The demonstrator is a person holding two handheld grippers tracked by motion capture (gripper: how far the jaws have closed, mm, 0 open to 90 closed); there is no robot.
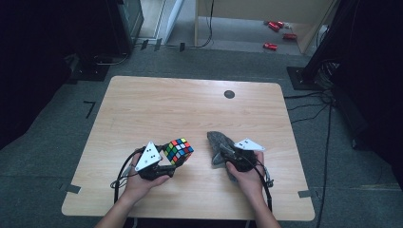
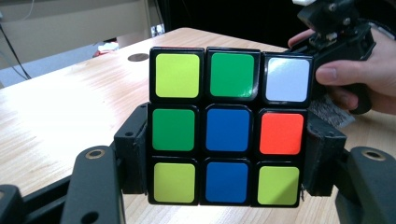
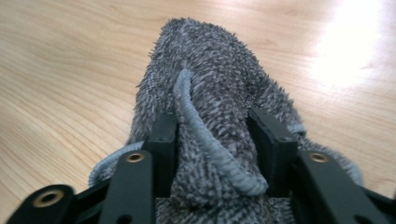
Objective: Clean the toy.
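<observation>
Left gripper (image 1: 167,164) pinches the puzzle cube (image 1: 178,151) by two opposite side faces and holds it just above the tabletop (image 1: 142,104), tilted, near the front edge left of centre. In the left gripper view the cube (image 2: 227,127) sits square between the jaws, which bear on its middle and lower layers while the top layer stands free above them. Right gripper (image 1: 227,154) carries a grey terry cloth (image 1: 219,142), bunched, with its free end lying on the tabletop just right of the cube but apart from it. In the right gripper view the cloth (image 3: 210,107) fills the gap between the jaws, its hemmed edge looping across the front; the jaws stand partly spread, so whether they still pinch the pile cannot be told. Judged step: wiping the cube with the cloth. To do it well, the right gripper should take a firm bite on the cloth before any stroke, leaving a soft wad ahead of the jaw tips so only fabric meets the stickers. The left gripper should keep the cube steady and turn a free face toward the cloth. Strokes should be light, since pressure on the free top layer could twist it.
</observation>
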